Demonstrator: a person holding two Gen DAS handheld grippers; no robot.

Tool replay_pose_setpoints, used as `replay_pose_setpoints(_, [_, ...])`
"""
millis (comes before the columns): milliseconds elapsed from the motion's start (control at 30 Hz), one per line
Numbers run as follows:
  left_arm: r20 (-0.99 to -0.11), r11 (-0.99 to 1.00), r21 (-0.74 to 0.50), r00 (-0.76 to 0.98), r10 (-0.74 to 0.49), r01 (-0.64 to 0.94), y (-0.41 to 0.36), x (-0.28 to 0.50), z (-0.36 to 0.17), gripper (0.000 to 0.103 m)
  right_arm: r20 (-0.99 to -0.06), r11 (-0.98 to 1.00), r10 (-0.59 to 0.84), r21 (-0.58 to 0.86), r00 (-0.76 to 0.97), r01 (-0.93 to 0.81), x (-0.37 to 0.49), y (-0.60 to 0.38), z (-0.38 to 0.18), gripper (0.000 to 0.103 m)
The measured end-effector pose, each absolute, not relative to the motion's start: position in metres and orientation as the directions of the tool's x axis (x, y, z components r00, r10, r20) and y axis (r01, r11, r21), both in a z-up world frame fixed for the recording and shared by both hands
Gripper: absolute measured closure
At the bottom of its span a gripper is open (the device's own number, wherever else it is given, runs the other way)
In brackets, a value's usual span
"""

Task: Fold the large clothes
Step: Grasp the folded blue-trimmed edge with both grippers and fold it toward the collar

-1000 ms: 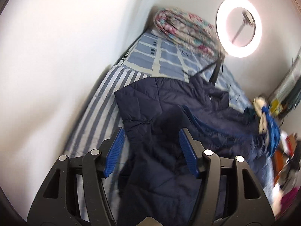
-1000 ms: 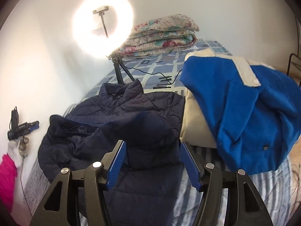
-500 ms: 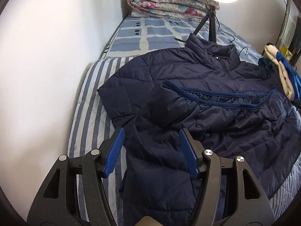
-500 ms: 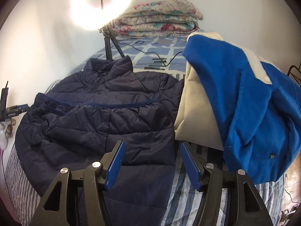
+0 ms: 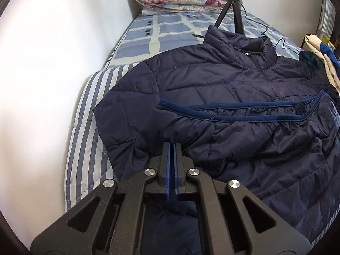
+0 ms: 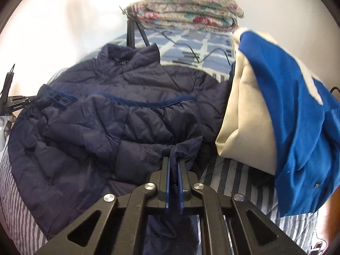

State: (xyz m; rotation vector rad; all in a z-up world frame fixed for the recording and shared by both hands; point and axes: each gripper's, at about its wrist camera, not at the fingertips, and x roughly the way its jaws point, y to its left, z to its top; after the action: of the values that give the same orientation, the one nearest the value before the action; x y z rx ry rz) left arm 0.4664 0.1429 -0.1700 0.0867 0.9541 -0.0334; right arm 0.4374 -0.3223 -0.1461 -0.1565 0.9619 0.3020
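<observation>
Both claws clamped on the jacket (image 5: pixel 212 89) hem: left claw (image 5: pixel 171 146) and right claw (image 6: pixel 173 161), blue coat (image 6: pixel 297 127) right of the latter.

Bright, even light. A lamp glares at the top edge in the left view, and the wall (image 6: pixel 63 21) washes out to white in the right. Fisheye bends the edges, with dark corners. The blue garment (image 6: pixel 297 127) looks slightly blurred; the jacket (image 5: pixel 212 89) is sharp.
</observation>
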Motion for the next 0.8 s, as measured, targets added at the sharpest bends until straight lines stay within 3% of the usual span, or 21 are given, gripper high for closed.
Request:
replay_pose_setpoints(167, [-0.773,0.999,0.020,0.635,-0.009,0.039,0.155,0.463,-0.151,0.103,-0.784,0.954,0.163,-0.029,0.599,-0.298,0.433,-0.324,-0.124,0.102])
replay_pose_setpoints(267, [-0.790,0.998,-0.006,0.611,-0.043,0.063,0.162,0.468,-0.149,0.103,-0.791,0.948,0.164,-0.037,0.589,-0.315,0.435,-0.320,-0.122,0.101])
replay_pose_setpoints(300, [-0.800,0.998,-0.014,0.599,-0.044,0.054,0.165,0.471,-0.151,0.097,-0.794,0.948,0.157,-0.046,0.587,-0.316,0.436,-0.318,-0.122,0.101])
replay_pose_setpoints(367, [-0.810,0.998,-0.043,0.583,-0.055,0.034,0.174,0.475,-0.155,0.036,-0.800,0.946,0.156,-0.048,0.579,-0.321,0.438,-0.317,-0.125,0.101])
replay_pose_setpoints(400, [-0.807,0.997,-0.065,0.587,-0.071,0.032,0.177,0.476,-0.156,0.028,-0.801,0.947,0.155,-0.047,0.578,-0.319,0.439,-0.316,-0.126,0.101])
replay_pose_setpoints(433, [-0.799,0.996,-0.081,0.595,-0.085,0.033,0.178,0.475,-0.158,0.026,-0.802,0.948,0.157,-0.042,0.576,-0.317,0.440,-0.317,-0.127,0.101])
replay_pose_setpoints(533, [-0.821,0.997,-0.050,0.566,-0.072,0.054,0.172,0.481,-0.168,0.027,-0.810,0.949,0.163,-0.028,0.564,-0.314,0.444,-0.317,-0.131,0.100])
replay_pose_setpoints(600, [-0.839,0.997,0.033,0.545,-0.013,0.075,0.162,0.486,-0.178,0.055,-0.815,0.951,0.154,-0.032,0.559,-0.309,0.446,-0.317,-0.133,0.100])
replay_pose_setpoints(633, [-0.849,0.996,0.044,0.528,-0.006,0.082,0.157,0.489,-0.182,0.083,-0.817,0.951,0.150,-0.035,0.556,-0.308,0.446,-0.317,-0.135,0.100])
replay_pose_setpoints(700, [-0.843,0.993,0.059,0.538,-0.004,0.099,0.149,0.487,-0.183,0.096,-0.820,0.950,0.136,-0.051,0.555,-0.308,0.445,-0.315,-0.137,0.101])
replay_pose_setpoints(800, [-0.805,0.986,0.113,0.593,0.021,0.119,0.141,0.477,-0.175,0.099,-0.817,0.946,0.107,-0.092,0.567,-0.312,0.442,-0.311,-0.135,0.101])
